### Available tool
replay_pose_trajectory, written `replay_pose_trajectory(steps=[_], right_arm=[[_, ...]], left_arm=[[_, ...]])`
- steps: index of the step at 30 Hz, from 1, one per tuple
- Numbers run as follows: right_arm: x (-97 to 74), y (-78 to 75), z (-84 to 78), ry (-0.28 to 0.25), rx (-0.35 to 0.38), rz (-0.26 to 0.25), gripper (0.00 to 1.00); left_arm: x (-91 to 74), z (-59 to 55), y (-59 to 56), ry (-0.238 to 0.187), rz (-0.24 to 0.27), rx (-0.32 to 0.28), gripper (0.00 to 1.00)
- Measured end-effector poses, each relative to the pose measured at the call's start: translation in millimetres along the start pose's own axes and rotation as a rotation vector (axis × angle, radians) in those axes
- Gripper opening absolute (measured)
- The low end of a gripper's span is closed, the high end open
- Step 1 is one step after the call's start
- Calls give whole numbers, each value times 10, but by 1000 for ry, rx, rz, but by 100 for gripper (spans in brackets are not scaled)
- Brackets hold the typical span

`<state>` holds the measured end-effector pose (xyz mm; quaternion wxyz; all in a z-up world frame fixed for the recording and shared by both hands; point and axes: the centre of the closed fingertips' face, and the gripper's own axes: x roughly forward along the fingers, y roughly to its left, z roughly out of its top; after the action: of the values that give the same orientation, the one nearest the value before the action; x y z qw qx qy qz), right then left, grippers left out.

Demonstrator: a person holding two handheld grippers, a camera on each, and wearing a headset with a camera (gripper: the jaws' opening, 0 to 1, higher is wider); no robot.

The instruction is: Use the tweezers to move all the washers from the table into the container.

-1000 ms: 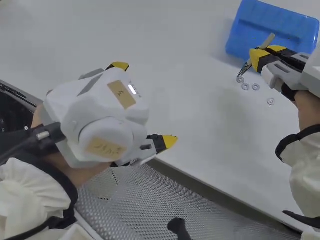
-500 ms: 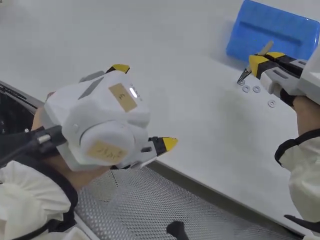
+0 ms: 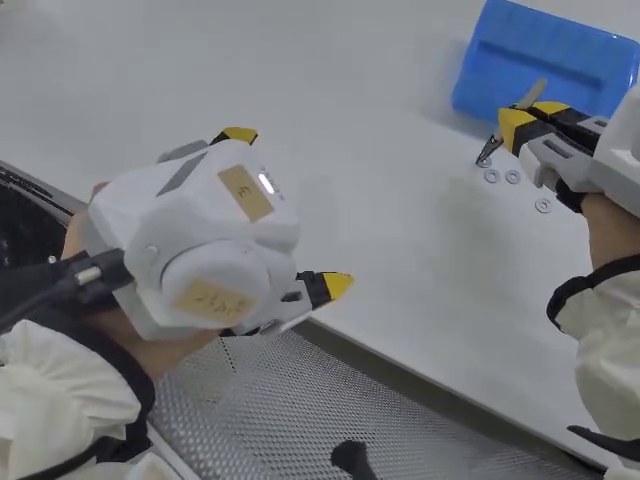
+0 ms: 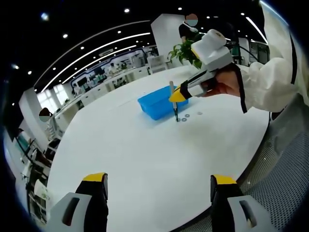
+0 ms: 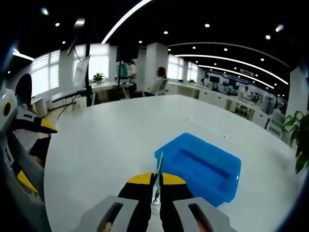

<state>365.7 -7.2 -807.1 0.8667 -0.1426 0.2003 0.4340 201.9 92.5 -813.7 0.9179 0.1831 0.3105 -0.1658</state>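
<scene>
My right gripper (image 3: 518, 120) is shut on the tweezers (image 3: 490, 148), whose tip hangs just above the white table beside three small washers (image 3: 513, 177). Whether the tip holds a washer is too small to tell. The blue container (image 3: 545, 60) stands right behind them. In the right gripper view the jaws (image 5: 156, 186) clamp the tweezers (image 5: 157, 174), with the container (image 5: 203, 166) ahead. My left gripper (image 3: 287, 209) hovers open near the table's front edge, nothing between its jaws. From the left gripper view (image 4: 157, 182), the tweezers (image 4: 173, 99), washers (image 4: 184, 117) and container (image 4: 157, 102) lie far ahead.
The white table (image 3: 330, 120) stretches bare between the two grippers. A perforated metal surface (image 3: 330, 410) runs below the table's front edge. The left gripper (image 5: 17, 140) shows at the left of the right gripper view. People and benches stand far off.
The tweezers' tip has risen slightly off the table. A washer that lay under the tip one second ago is gone from that spot. The left gripper has barely moved.
</scene>
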Motion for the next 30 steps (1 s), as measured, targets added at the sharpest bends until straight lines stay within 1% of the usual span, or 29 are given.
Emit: replay_pose_trajectory(steps=[9,14,17,25,27,30], right_arm=[[-19,14,0,-4,18,4,0],[-16,4,11,24,43,15,0],[-16,2,7,32,55,20,0],[-52,-26,-9,44,57,17,0],[-72,-33,-3,44,75,17,0],[-95,-37,19,40,79,12,0]], left_arm=[[-3,-5,4,2,3,2,89],[-3,-6,9,3,5,1,89],[-4,-4,3,2,3,2,89],[-2,1,4,0,1,2,89],[-2,2,5,0,2,4,89],[-1,2,11,0,4,3,89]])
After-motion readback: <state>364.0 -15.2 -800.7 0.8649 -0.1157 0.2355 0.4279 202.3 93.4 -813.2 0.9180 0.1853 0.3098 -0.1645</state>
